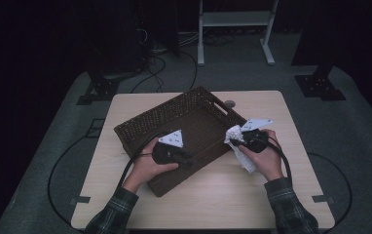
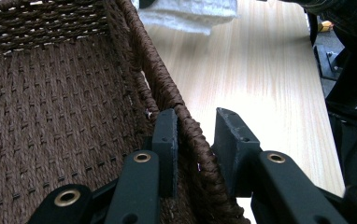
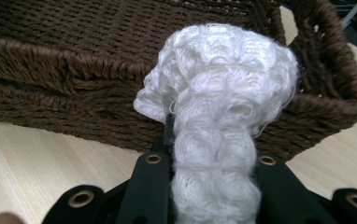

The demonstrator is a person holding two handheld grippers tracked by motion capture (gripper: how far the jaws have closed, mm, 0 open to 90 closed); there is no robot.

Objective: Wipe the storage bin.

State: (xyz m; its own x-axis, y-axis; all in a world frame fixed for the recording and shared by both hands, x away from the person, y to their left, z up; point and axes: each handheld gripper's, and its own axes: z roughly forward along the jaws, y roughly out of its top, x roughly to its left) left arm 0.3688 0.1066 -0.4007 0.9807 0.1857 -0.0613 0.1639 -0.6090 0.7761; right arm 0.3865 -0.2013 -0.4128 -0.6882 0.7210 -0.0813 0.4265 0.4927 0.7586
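Your right fingers (image 3: 214,154) clamp white cloth (image 3: 223,93), held just off surface (image 1: 213,190) beside basket (image 1: 140,124). Left fingers (image 2: 195,140) straddle basket rim, pinching it. Cloth looks soft, light, floppy; grip bunched middle.

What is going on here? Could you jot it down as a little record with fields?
Setting: light wooden table
Container: brown woven basket, nothing seen inside
Left gripper: jaws astride the basket's near wall, steadying it
Right gripper: shut on a white fluffy cloth
Cloth position: lifted beside the basket's right side, tail hanging toward the table
Likely next: cloth goes into the basket
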